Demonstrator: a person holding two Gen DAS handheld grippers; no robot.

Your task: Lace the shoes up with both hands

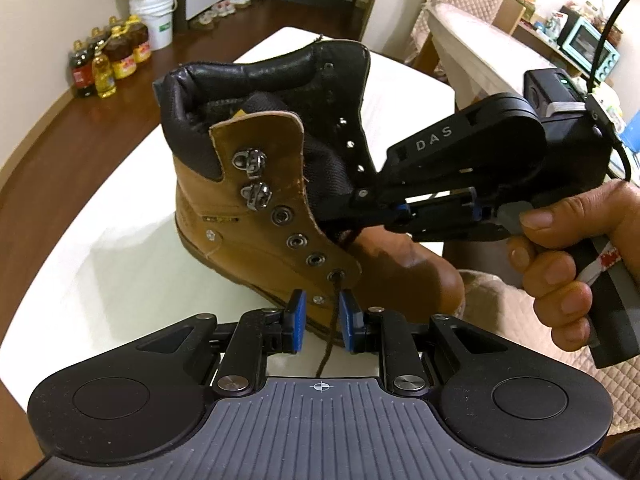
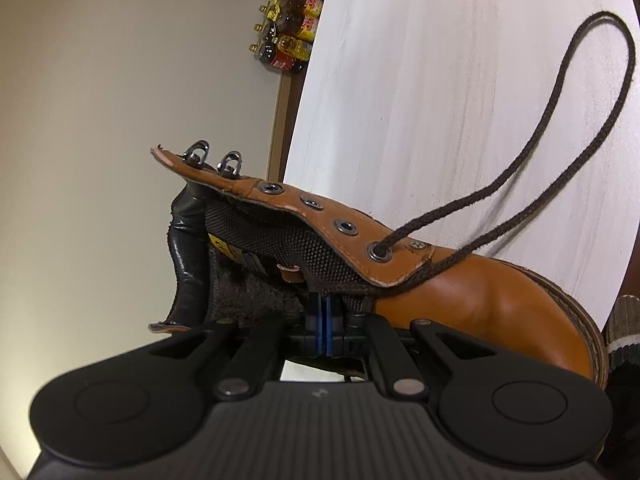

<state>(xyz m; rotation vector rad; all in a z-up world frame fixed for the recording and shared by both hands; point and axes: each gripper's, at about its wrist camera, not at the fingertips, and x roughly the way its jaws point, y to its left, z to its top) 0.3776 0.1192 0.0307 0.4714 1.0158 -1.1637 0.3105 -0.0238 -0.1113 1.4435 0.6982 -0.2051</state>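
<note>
A tan leather boot (image 1: 224, 216) stands on the white table (image 1: 120, 260), toe toward me and throat spread open. A dark brown lace (image 1: 326, 344) comes out of the lowest eyelet (image 1: 335, 276) and runs down between the blue pads of my left gripper (image 1: 323, 318), which is open and not pressing it. A hand (image 1: 568, 256) holds my right gripper (image 1: 350, 212), with the tips pushed into the throat. In the right wrist view that gripper (image 2: 323, 312) is shut under the eyelet flap. The lace (image 2: 560, 128) loops out over the table (image 2: 440, 60) and back under the flap.
Oil bottles (image 1: 108, 60) and a white bucket (image 1: 156, 16) stand on the floor beyond the table. A quilted chair (image 1: 452, 12) and a teal oven (image 1: 588, 50) are at the back right. A quilted cloth (image 1: 500, 312) lies by the boot's toe.
</note>
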